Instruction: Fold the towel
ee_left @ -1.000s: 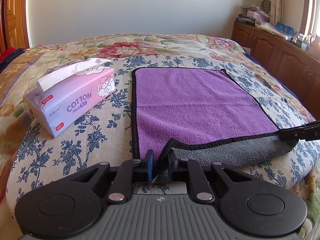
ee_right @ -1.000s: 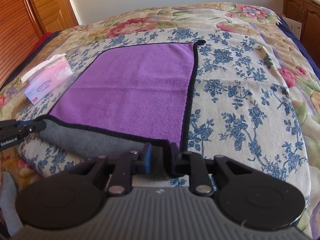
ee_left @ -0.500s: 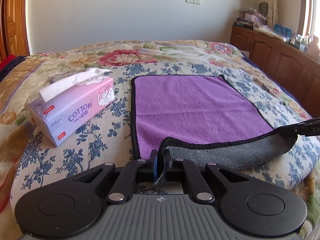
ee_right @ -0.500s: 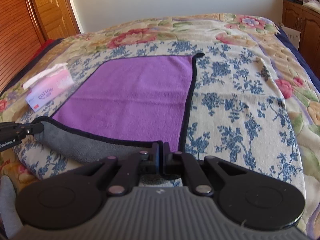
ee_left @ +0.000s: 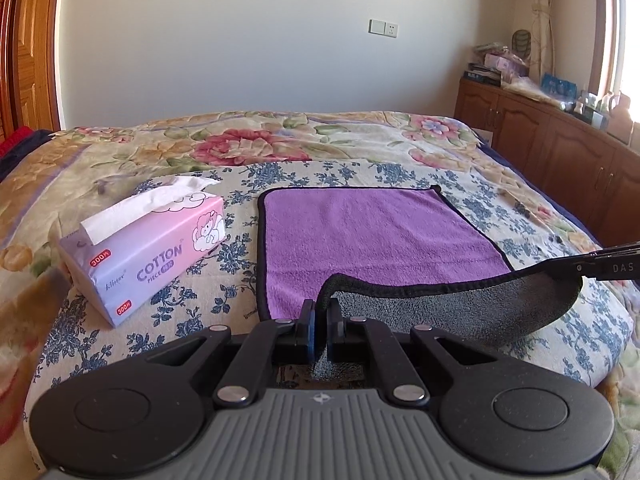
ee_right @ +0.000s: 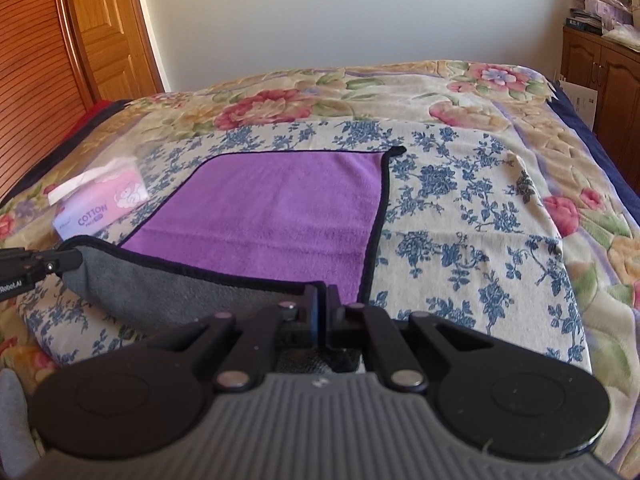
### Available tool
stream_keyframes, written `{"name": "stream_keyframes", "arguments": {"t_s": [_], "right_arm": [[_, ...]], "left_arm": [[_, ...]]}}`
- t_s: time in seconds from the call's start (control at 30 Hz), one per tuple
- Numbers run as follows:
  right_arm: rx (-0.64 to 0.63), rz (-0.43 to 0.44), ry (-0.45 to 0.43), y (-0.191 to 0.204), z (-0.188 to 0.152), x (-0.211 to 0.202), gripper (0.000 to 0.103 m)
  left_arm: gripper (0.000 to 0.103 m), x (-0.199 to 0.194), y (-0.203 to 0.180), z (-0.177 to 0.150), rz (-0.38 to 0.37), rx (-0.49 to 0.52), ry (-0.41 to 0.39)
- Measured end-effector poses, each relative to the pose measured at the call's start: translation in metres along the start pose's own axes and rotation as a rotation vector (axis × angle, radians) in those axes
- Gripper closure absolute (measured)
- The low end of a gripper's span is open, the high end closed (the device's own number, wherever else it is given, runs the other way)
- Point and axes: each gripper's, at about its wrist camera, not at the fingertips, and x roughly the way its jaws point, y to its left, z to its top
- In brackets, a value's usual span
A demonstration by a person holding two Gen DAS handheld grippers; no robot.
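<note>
Only obstacle I see on the bedspread (ee_left: 400,148) – tissue box (ee_left: 148,248), just left of the towel (ee_left: 372,236). Bedspread beyond and right of towel's open; cabinets (ee_left: 560,136) well apart on rt.

The purple microfibre towel with black piping (ee_left: 376,232) lies flat on the flower-patterned bed (ee_left: 432,140), and everything else is placed from it. Left of the towel, on the bed, stands the pink rectangular pack of cotton tissues (ee_left: 148,248), apart from its edge. At the towel's near left corner sits the left hand-held gripper (ee_left: 320,326), at its near right corner the right hand-held gripper (ee_right: 322,306). Between them the near edge is raised off the bed. Right of the towel, beyond the bed, stands the long brown wooden cabinet (ee_left: 560,140).
</note>
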Motion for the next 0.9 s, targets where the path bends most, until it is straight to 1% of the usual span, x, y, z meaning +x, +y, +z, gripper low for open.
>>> {"name": "stream_keyframes", "arguments": {"t_s": [0.43,0.7,0.9], "right_arm": [[-0.034,-0.004,-0.039,-0.002,0.011,0.007,0.099],[-0.06,-0.015,-0.06,-0.002,0.017,0.01,0.099],[-0.073,-0.017,-0.093,-0.002,0.023,0.01,0.099]], "left_arm": [[0.097,0.005,0.001,0.014,-0.014,-0.003,-0.038],[0.097,0.01,0.003,0.019,-0.011,-0.009,-0.045],[0.097,0.01,0.004,0.027,-0.011,-0.006,-0.054]]}}
